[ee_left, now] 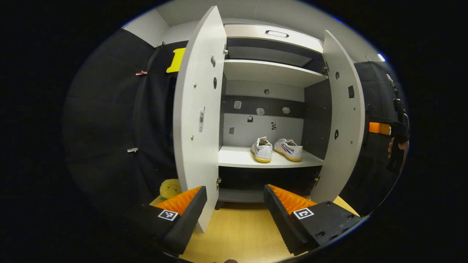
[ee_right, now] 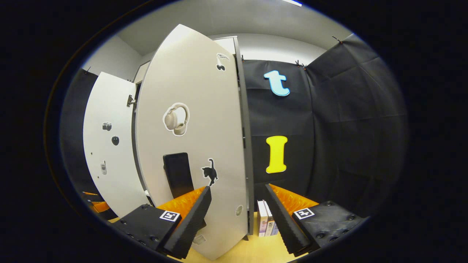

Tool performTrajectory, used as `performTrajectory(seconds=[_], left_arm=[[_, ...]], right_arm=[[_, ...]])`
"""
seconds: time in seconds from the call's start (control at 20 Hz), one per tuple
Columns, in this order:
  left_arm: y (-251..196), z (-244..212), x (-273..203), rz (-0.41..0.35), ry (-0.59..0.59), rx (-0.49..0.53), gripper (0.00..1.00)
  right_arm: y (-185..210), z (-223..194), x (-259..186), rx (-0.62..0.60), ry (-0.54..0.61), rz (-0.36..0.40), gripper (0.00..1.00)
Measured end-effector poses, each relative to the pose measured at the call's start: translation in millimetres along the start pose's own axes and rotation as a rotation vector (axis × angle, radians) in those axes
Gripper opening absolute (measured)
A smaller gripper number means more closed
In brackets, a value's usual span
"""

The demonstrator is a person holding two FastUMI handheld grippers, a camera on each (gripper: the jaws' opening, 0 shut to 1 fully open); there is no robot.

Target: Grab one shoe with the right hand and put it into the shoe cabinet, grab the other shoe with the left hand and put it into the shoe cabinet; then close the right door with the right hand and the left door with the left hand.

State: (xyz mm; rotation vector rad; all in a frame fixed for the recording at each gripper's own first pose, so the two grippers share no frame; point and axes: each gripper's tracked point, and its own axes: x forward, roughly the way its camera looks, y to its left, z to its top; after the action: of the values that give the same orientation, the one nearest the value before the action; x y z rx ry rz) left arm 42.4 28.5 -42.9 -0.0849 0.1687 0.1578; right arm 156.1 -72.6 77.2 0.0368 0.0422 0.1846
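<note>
step: shoes (ee_left: 277, 149) shelved, doors next | my right claw (ee_right: 237, 213) spread, straddling right door (ee_right: 193, 146) edge | left claw (ee_left: 234, 212) spread, empty | next: swing right door closed

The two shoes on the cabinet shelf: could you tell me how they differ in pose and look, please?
The left shoe points away into the cabinet, heel toward the camera; the right shoe lies angled, showing its side. The right shoe shows coloured stripes on its side; the left shoe shows a plain white back. Both are white with yellowish soles, standing upright side by side on one shelf.
</note>
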Motion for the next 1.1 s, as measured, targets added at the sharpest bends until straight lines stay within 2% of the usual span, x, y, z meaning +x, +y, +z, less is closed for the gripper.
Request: performTrajectory(seconds=[0.2, 0.35, 0.5, 0.75, 0.9, 1.1], left_arm=[[32, -5, -9, 0.042, 0.005, -0.025, 0.98], [61, -6, -12, 0.084, 0.006, -0.047, 0.99], [99, -4, -15, 0.138, -0.003, -0.050, 0.99], [170, 13, -19, 0.212, -0.040, -0.066, 0.98], [201, 33, -7, 0.208, -0.074, -0.065, 0.95], [222, 62, 15, 0.140, -0.098, -0.047, 0.95]], right_arm=[[66, -3, 16, 0.041, -0.001, 0.114, 0.97], [90, -4, 14, 0.006, -0.016, 0.134, 0.97], [100, -16, 6, -0.024, 0.003, 0.123, 0.97], [103, -44, -5, 0.009, 0.067, 0.070, 0.97], [105, -54, -12, 0.033, 0.088, 0.038, 0.97], [107, -65, -20, 0.036, 0.107, 0.001, 0.97]])
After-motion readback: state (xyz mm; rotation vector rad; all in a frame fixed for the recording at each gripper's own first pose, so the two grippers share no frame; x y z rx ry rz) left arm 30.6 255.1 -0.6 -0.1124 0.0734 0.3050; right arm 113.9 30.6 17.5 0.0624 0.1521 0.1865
